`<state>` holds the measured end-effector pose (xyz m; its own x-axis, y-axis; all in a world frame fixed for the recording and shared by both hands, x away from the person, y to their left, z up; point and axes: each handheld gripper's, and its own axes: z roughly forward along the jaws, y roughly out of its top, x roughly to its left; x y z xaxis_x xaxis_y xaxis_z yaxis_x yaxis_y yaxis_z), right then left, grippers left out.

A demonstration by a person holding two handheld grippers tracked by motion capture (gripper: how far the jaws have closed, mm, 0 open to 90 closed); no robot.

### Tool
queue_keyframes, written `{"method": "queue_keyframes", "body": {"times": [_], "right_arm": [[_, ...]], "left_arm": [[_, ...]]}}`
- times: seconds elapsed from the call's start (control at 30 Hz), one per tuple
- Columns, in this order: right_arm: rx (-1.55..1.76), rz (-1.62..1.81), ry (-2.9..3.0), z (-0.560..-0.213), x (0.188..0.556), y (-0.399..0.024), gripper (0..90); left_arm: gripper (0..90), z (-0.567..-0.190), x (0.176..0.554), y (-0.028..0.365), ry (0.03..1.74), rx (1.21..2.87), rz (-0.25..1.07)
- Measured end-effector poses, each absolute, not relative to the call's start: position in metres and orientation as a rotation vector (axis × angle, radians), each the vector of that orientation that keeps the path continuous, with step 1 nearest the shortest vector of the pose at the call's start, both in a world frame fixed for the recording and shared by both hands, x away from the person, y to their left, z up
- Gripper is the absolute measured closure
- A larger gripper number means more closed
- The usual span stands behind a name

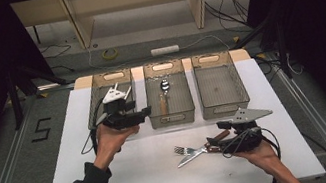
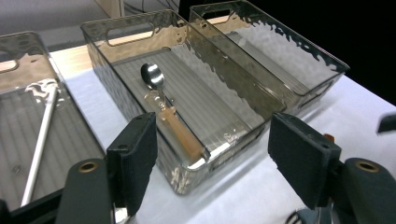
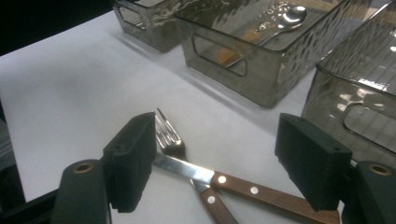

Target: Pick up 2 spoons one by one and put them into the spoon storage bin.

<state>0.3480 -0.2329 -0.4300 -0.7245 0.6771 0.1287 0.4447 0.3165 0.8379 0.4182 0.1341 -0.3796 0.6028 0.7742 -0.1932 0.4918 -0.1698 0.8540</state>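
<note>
Right gripper view: right hand-held gripper wide open over fork.

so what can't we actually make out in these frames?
- Knife blade under the fork: high view, too small to tell the crossing.
- Knife and fork handle ends: right gripper view, cut off by the bottom edge and the fingers.
- White rod in the left bin: left gripper view, lower end behind the fingers.
</note>
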Motion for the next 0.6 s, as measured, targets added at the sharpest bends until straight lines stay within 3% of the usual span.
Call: {"method": "queue_keyframes", "body": {"times": [0.37,0.6], "right_arm": [[1.049,1.327,2.332,-0.435,0.361,-0.236,35.8],[1.057,1.276,2.351,-0.441,0.369,-0.238,46.2]], "left_arm": [[28.0,-0.398,0.392,0.153,0.976,1.813,0.344],[27.0,-0.408,0.376,0.170,0.980,1.777,0.325]]}}
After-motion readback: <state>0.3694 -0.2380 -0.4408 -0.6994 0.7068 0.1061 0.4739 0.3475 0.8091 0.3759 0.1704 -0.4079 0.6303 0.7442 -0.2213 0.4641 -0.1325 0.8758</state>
